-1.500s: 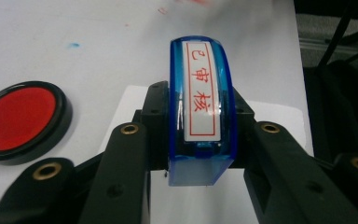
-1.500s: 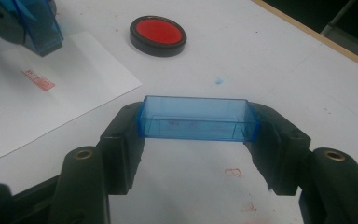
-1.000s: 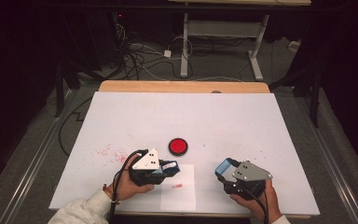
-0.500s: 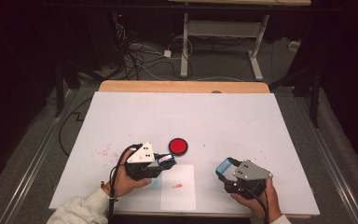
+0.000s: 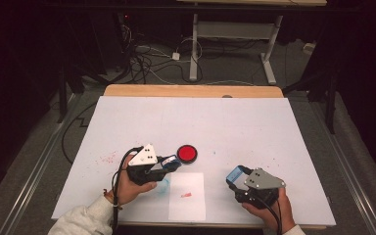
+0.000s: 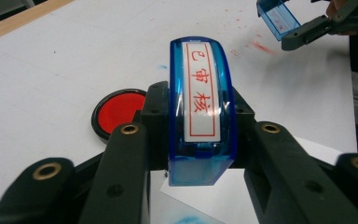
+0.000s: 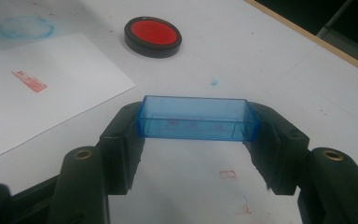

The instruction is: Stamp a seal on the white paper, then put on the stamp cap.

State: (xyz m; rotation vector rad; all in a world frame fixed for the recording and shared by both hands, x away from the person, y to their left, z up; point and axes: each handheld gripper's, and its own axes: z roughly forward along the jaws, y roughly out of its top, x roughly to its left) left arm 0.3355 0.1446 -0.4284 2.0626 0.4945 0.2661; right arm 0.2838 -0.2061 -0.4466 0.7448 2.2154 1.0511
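Blue stamp (image 6: 200,112), its label of red characters facing up, sits clenched between the jaws of the left gripper (image 5: 169,164), held just above the white table (image 5: 254,122) beside the round red ink pad (image 5: 187,152). Below it lies a sheet of paper (image 5: 188,205) bearing one small red imprint (image 5: 186,195). Well apart to the right, the right gripper (image 5: 235,177) grasps the stamp's clear blue cap (image 7: 196,119) by its two ends, held over the table.
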